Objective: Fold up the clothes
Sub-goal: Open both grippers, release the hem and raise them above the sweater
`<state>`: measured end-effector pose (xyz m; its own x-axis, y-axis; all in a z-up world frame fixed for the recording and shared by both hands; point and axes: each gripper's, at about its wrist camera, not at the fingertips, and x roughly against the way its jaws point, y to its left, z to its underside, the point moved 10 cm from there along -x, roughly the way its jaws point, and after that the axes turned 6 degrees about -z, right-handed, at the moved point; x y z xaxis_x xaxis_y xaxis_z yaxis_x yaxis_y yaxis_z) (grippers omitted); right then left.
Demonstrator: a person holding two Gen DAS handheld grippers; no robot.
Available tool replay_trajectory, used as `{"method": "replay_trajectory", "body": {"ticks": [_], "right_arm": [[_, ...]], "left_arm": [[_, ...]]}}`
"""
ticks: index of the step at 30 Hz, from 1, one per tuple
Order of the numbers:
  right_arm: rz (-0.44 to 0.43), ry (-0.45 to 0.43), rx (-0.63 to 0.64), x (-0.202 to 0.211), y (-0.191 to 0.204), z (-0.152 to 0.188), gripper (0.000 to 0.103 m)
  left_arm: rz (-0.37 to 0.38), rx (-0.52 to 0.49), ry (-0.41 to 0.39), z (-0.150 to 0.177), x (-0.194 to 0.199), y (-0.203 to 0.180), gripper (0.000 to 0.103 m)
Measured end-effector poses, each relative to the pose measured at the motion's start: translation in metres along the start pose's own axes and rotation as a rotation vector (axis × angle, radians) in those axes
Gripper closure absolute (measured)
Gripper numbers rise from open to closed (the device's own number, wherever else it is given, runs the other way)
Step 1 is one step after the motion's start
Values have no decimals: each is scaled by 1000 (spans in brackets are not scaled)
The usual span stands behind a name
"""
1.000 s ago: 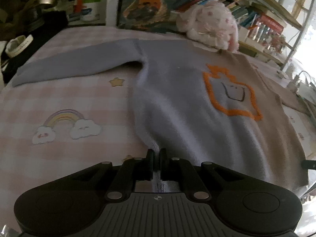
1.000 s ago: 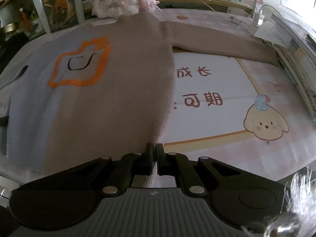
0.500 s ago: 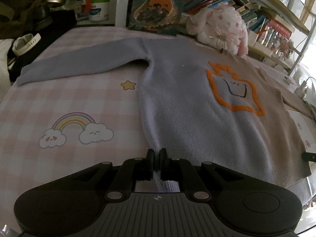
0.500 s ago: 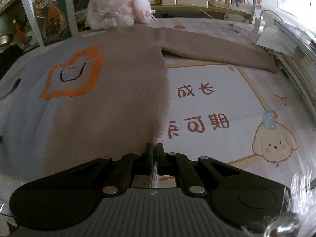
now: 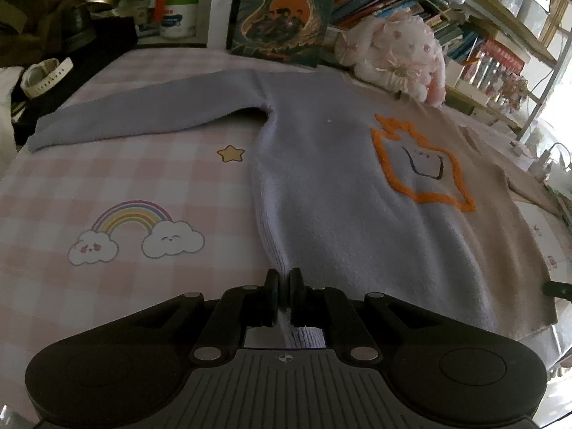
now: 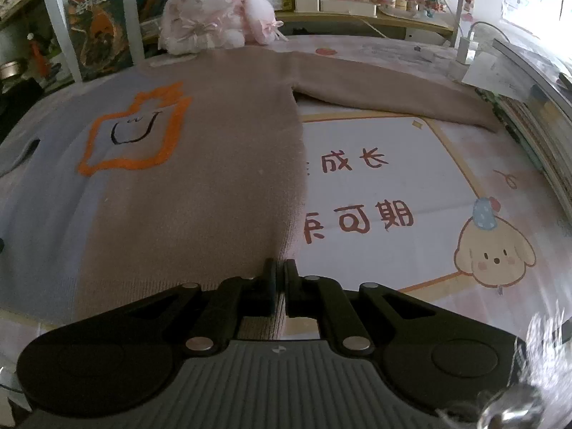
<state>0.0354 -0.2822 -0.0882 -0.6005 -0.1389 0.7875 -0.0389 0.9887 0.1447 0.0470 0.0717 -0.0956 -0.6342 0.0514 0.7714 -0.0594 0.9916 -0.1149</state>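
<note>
While the sweater (image 5: 343, 193) lies spread flat across the printed tablecloth (image 5: 118, 178), sleeves extended toward the left and right edges and collar at the far edge beside the plush rabbit (image 6: 214, 10), each claw pinches one hem corner at the near edge. The left gripper (image 5: 285, 286) clamps the lavender corner. The right gripper (image 6: 280, 279) clamps the tan corner.

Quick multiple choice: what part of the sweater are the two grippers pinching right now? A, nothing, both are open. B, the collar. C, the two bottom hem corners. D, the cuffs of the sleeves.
C: the left gripper and right gripper are each shut on a bottom corner of the sweater, whose sleeves lie spread out.
</note>
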Motion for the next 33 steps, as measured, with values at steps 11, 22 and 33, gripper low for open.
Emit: {"method": "replay_trajectory", "body": {"ticks": [11,22,33], "right_arm": [[31,-45,-39,10,4,1,60],[33,-234,74,35,14,-11,9],[-9,-247,70,41,-13,-2,2]], "left_arm": [[-66,-10,-66,0,21,-4,42],[-137,25,-204,1,52,-46,7],[-195,-15,-168,28,59,-86,7]]}}
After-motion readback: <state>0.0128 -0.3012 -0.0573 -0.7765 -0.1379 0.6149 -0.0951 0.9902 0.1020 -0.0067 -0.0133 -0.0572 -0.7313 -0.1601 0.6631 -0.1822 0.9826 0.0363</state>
